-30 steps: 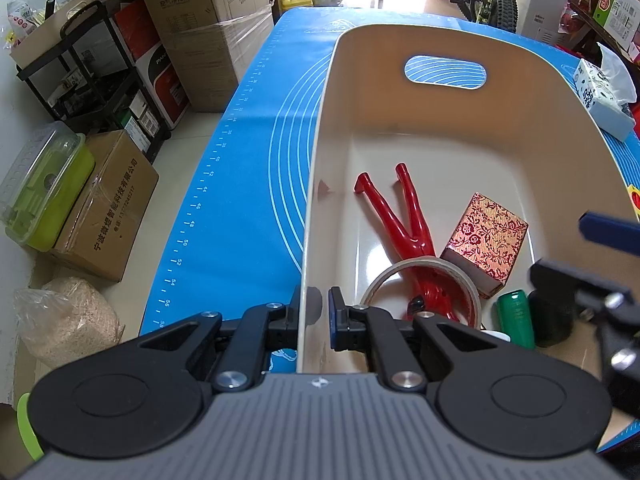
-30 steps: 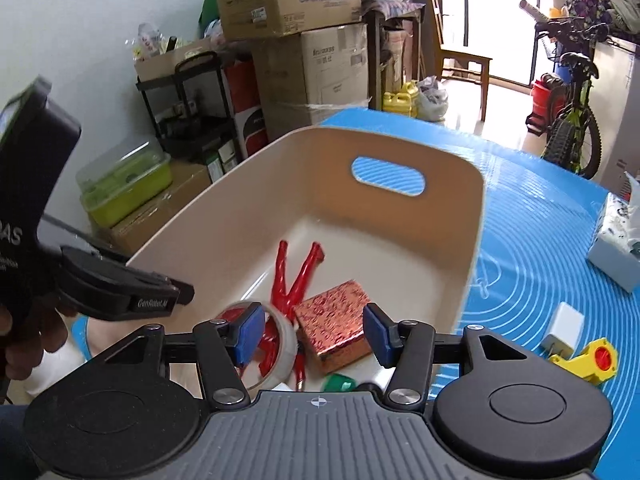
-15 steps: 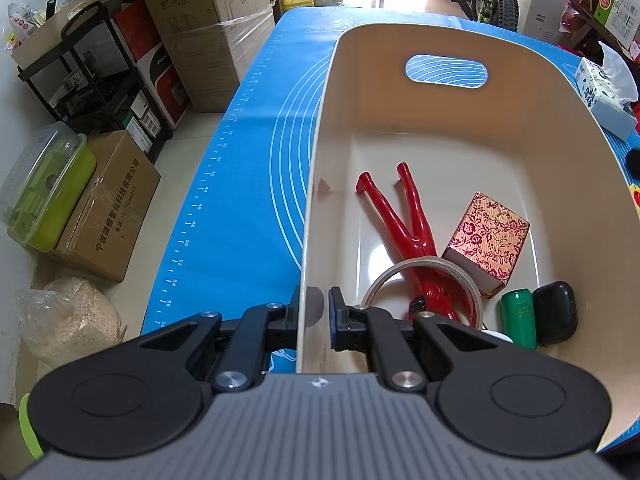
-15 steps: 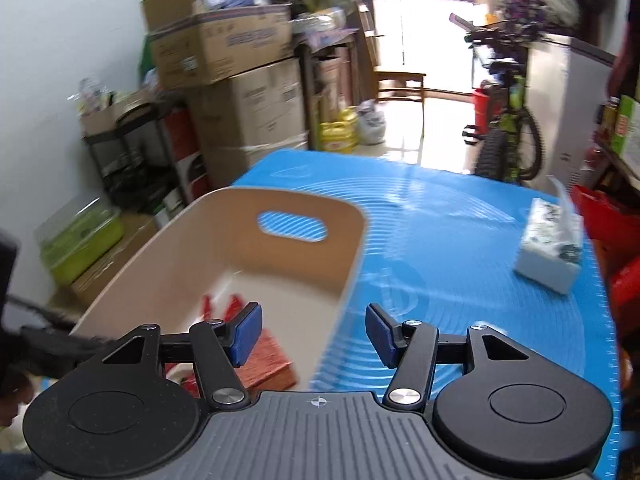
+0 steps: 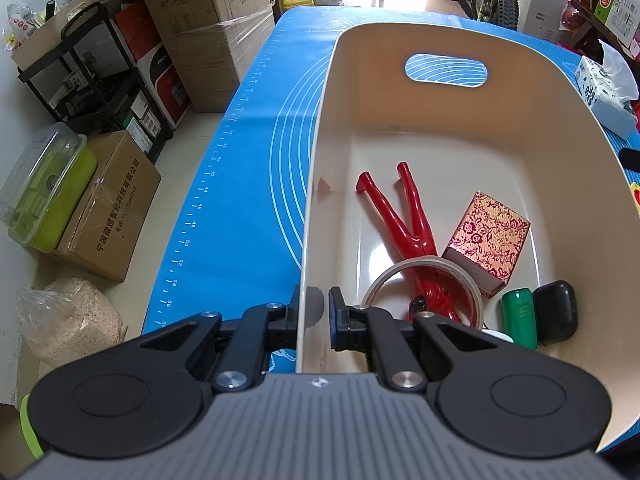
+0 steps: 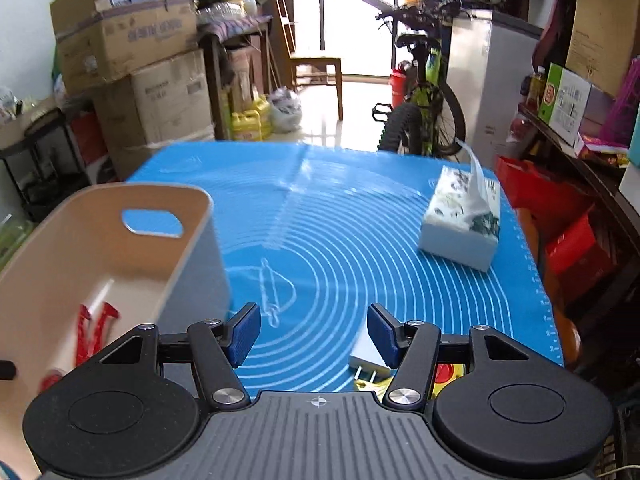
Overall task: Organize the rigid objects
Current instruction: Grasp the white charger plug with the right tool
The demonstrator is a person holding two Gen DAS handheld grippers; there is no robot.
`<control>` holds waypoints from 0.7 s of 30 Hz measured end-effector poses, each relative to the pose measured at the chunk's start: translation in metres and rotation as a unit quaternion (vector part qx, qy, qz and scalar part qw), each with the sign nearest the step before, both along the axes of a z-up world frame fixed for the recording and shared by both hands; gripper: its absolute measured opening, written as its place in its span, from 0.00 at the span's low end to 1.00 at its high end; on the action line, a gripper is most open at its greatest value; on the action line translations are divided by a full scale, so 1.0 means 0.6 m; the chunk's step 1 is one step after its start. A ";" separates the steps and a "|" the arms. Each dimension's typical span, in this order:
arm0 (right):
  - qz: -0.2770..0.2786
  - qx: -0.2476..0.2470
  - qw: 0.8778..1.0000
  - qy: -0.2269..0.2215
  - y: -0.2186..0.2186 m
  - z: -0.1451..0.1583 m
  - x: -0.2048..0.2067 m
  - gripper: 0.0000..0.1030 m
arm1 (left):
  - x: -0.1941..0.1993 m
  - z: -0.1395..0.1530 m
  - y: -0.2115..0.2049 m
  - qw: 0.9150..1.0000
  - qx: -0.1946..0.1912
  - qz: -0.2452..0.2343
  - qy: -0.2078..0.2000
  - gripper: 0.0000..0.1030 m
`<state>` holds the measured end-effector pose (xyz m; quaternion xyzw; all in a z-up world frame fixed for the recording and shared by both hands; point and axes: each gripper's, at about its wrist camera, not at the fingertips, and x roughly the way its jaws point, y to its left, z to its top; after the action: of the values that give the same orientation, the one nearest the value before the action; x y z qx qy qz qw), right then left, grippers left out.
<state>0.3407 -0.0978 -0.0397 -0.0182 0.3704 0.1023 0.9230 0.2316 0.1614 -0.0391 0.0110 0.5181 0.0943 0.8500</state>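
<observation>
Left gripper (image 5: 313,312) clamped on the near wall of the beige bin (image 5: 460,128), which holds a red figurine (image 5: 400,216) and patterned box (image 5: 488,236). Right gripper (image 6: 314,332) wide, empty, over the blue mat (image 6: 340,232); white plug adapter (image 6: 366,360) at 4 o'clock.

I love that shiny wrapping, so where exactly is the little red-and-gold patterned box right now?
In the left wrist view, the red-and-gold patterned box lies inside the cream plastic bin, towards its right wall, beside the glossy red figurine and just beyond the green cylinder.
</observation>
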 end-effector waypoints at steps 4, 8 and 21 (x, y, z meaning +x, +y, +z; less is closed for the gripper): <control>-0.004 -0.007 1.000 0.017 -0.010 -0.033 0.019 0.65 | 0.000 0.001 0.000 1.000 -0.001 0.000 0.000 0.11; -0.017 -0.011 0.999 0.029 -0.019 -0.059 0.037 0.65 | 0.000 0.000 -0.001 1.000 -0.001 0.000 0.000 0.11; -0.032 -0.044 0.998 0.040 -0.022 -0.125 0.075 0.69 | 0.001 -0.002 -0.005 1.000 0.005 -0.002 0.001 0.12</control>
<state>0.3860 -0.1108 -0.1148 -0.0430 0.4119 0.0567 0.9084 0.2323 0.1582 -0.0405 0.0162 0.5183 0.0956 0.8497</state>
